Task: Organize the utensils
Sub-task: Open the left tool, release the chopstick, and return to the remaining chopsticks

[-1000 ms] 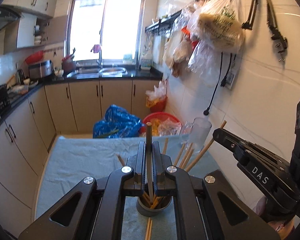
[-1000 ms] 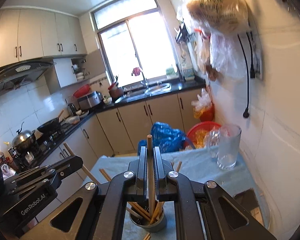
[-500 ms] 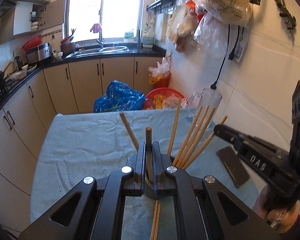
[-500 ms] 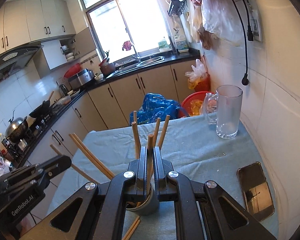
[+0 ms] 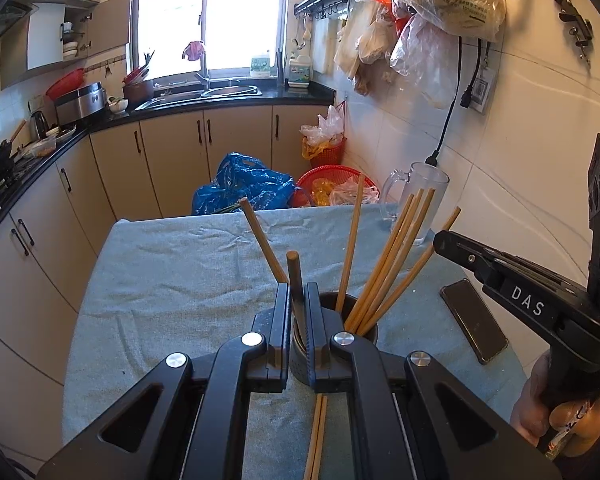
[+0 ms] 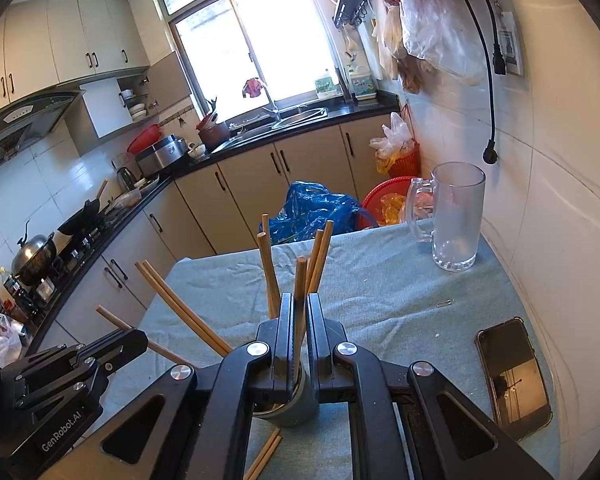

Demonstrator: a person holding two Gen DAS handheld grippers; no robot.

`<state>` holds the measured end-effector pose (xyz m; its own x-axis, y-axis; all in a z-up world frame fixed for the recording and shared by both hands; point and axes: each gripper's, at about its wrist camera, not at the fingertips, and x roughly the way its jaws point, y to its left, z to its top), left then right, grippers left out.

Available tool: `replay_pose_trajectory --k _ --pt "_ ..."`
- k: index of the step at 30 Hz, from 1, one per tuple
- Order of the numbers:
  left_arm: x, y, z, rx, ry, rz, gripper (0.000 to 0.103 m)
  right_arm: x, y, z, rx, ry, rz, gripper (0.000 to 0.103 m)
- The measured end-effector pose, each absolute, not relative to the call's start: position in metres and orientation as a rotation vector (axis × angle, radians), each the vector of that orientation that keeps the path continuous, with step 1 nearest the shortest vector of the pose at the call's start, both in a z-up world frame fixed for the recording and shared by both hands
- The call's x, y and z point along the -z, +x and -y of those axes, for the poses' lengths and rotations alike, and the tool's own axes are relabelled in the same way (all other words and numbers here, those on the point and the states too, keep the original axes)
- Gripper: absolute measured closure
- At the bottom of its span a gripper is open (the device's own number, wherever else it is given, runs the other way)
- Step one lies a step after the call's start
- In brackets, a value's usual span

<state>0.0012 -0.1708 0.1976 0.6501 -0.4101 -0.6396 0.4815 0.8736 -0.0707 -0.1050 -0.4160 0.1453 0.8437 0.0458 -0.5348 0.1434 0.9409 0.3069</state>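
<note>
A dark round holder [image 5: 366,330] stands on the teal cloth [image 5: 180,276] with several wooden chopsticks [image 5: 392,256] leaning out of it. My left gripper [image 5: 298,300] is shut on a dark chopstick [image 5: 294,276], held upright over the holder's left rim. My right gripper [image 6: 299,312] is shut on a wooden chopstick [image 6: 300,280], upright over the holder [image 6: 296,408]. Two loose chopsticks [image 5: 316,436] lie on the cloth in front of the holder, and also show in the right wrist view [image 6: 264,456].
A glass mug [image 6: 456,216] stands at the table's far right by the tiled wall. A phone [image 6: 514,372] lies at the right edge. The right gripper's body [image 5: 540,304] sits right of the holder; the left gripper's body [image 6: 60,376] sits left of it.
Both grippers have tipped downward with their chopsticks still gripped, so the holder and its chopsticks now show higher and fuller in both views.
</note>
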Motion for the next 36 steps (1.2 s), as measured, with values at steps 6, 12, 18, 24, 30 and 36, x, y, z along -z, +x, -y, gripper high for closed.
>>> replay_pose_trajectory --k 6,12,18,24,30,36 --pt "-0.198 -0.001 0.168 0.498 0.107 -0.706 0.097 -0.147 -0.106 0.414 0.054 0.339 -0.565 0.095" --pt "-0.21 -0.009 0.155 0.48 0.078 -0.681 0.059 -0.153 -0.111 0.415 0.059 0.356 -0.543 0.057" --pt "-0.228 -0.034 0.136 0.463 0.088 -0.611 0.048 -0.166 -0.124 0.416 0.067 0.352 -0.519 0.052" --pt "-0.236 -0.063 0.115 0.451 0.08 -0.567 0.037 -0.176 -0.146 0.416 0.076 0.346 -0.503 0.047" --pt "-0.223 -0.09 0.086 0.427 0.073 -0.566 0.029 -0.174 -0.18 0.409 0.078 0.25 -0.553 0.039" --pt "-0.177 -0.099 0.064 0.424 0.042 -0.693 0.029 -0.158 -0.213 0.407 0.092 0.127 -0.631 0.034"
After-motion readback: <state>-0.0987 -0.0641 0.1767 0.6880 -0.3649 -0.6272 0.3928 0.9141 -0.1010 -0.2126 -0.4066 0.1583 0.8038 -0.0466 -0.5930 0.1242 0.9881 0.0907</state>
